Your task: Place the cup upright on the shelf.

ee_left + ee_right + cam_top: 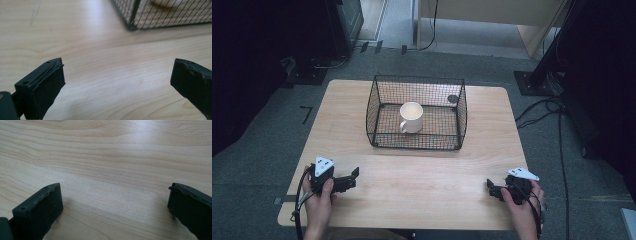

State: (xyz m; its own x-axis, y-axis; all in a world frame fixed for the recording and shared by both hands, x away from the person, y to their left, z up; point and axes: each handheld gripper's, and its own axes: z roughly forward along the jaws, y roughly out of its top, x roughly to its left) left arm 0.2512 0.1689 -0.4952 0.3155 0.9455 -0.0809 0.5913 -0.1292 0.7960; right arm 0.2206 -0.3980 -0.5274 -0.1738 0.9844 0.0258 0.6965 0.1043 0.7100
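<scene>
Currently both grippers idle at near table edge: left gripper [353, 176] jaws spread wide, empty; right gripper [490, 187] likewise released. White mug [411, 117] upright inside wire basket [377, 97], well apart; approach unobstructed.

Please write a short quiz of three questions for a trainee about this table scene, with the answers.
1. True or false: the white mug stands upright inside the black wire basket.
2. Which gripper looks toward a bottom corner of the basket: A) the left gripper, B) the right gripper?
3. Fill in: the jaws of both grippers stand ____ over the bare wooden table.

Key
1. True; its handle points to the near left in the high view.
2. A; the left gripper view shows the corner.
3. Open; neither holds anything.
</scene>
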